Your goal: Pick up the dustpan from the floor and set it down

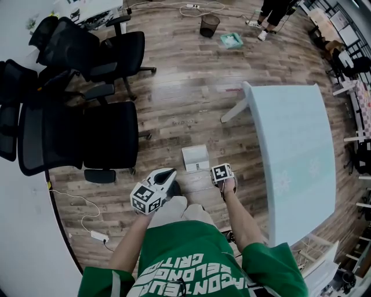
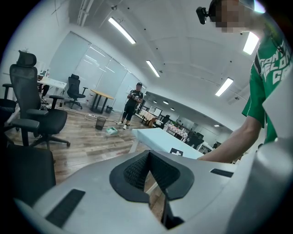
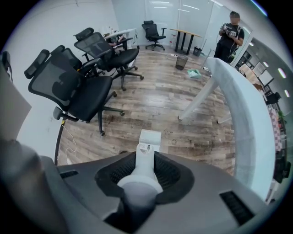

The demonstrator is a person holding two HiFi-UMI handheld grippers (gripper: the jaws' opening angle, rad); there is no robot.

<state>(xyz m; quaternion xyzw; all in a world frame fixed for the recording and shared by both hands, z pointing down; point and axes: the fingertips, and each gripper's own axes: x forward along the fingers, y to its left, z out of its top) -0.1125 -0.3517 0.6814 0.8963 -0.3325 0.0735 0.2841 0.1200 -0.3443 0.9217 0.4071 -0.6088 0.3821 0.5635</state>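
Observation:
A white dustpan sits low over the wood floor just ahead of my knees; I cannot tell whether it touches the boards. Its pan points away from me. The white handle runs back between the jaws of my right gripper, which points straight down and is shut on it. My left gripper hovers to the left of the dustpan, apart from it. In the left gripper view its black pads meet at the tips with nothing between them.
A pale blue-green table stands close on the right, one leg slanting to the floor. Black office chairs crowd the left. A cable and power strip lie near the wall. A mesh bin and a person are far ahead.

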